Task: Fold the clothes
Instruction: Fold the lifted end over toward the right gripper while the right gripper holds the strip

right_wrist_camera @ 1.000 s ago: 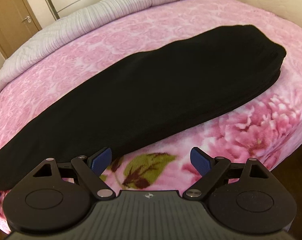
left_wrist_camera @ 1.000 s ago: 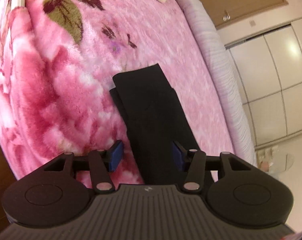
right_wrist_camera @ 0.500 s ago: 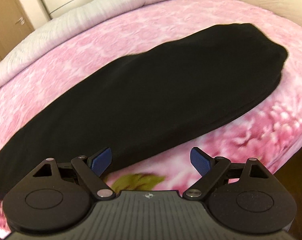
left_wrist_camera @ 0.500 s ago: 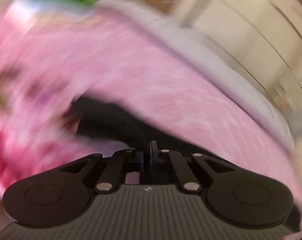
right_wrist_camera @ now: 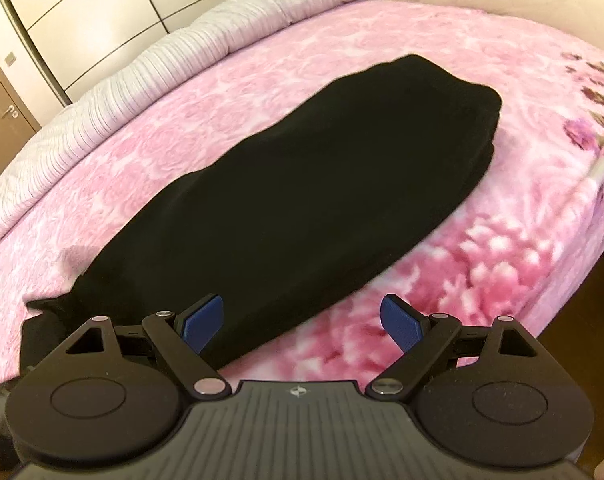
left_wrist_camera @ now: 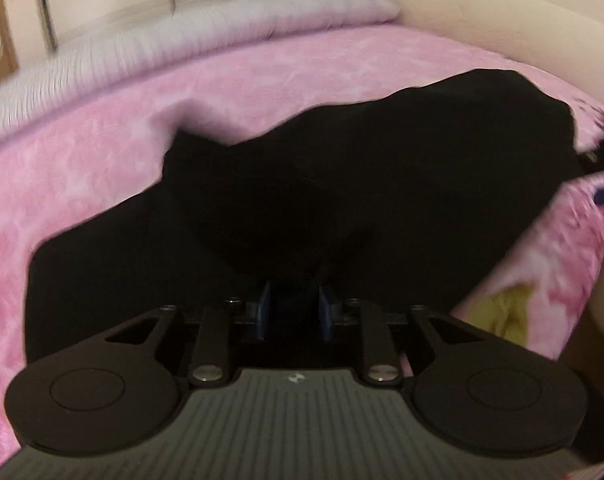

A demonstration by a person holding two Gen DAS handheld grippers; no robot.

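Clothes: we see the black garment [right_wrist_camera: 294,176] lying long on the pink flowery blanket [right_wrist_camera: 482,56] on the bed.
Left tongs [left_wrist_camera: 293,312]: narrow, just been opening, black cloth between them; we cannot tell if they pinch it.
Right tongs [right_wrist_camera: 302,322]: wide, holding nothing, at the garment's near edge.

I am looking into a home bedroom. A wide bed [right_wrist_camera: 522,240] fills the view, spread with a fluffy pink rose-patterned blanket [right_wrist_camera: 382,56], with a ribbed pale lilac-grey quilt [right_wrist_camera: 206,44] bunched along its far edge. Behind it stand glossy cream panelled wardrobe doors [right_wrist_camera: 86,16] and a brown wooden room door with a metal handle [right_wrist_camera: 2,108].
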